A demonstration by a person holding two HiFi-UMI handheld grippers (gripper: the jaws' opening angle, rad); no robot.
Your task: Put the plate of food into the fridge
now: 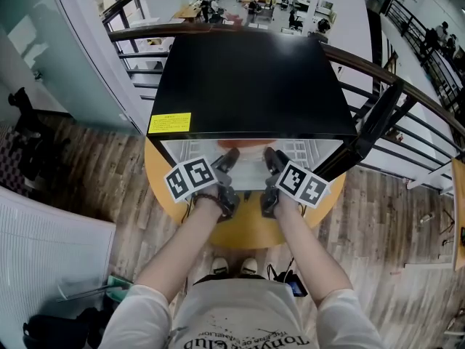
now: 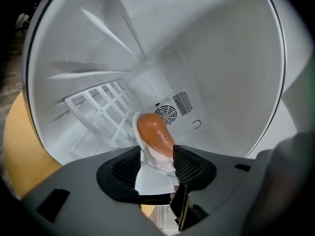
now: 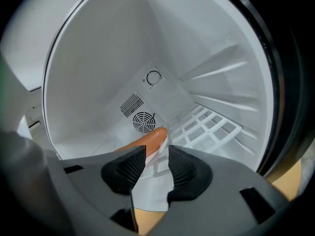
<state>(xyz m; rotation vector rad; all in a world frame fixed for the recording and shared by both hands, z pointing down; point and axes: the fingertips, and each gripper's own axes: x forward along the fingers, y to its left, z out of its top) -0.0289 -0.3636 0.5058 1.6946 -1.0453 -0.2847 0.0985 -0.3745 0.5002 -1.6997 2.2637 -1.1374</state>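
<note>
A black fridge [image 1: 247, 86] stands on a round yellow table [image 1: 247, 230], its white inside facing me. Both grippers reach into the opening side by side. A white plate [image 2: 150, 178] carrying an orange sausage [image 2: 155, 134] lies on the fridge floor. My left gripper [image 2: 156, 162] is open, with the plate's rim in the gap between its pads. From the other side the plate [image 3: 150, 183] and sausage [image 3: 145, 141] show between the jaws of my right gripper [image 3: 156, 165], also open around the rim. In the head view the left gripper [image 1: 225, 162] and right gripper [image 1: 272, 160] hide most of the plate.
A white wire shelf [image 2: 98, 107] sits at mid height inside the fridge, and a round fan vent [image 3: 143, 122] is on the back wall. A yellow label [image 1: 169, 123] marks the fridge top. A dark railing [image 1: 407, 86] curves behind the table, over a lower floor.
</note>
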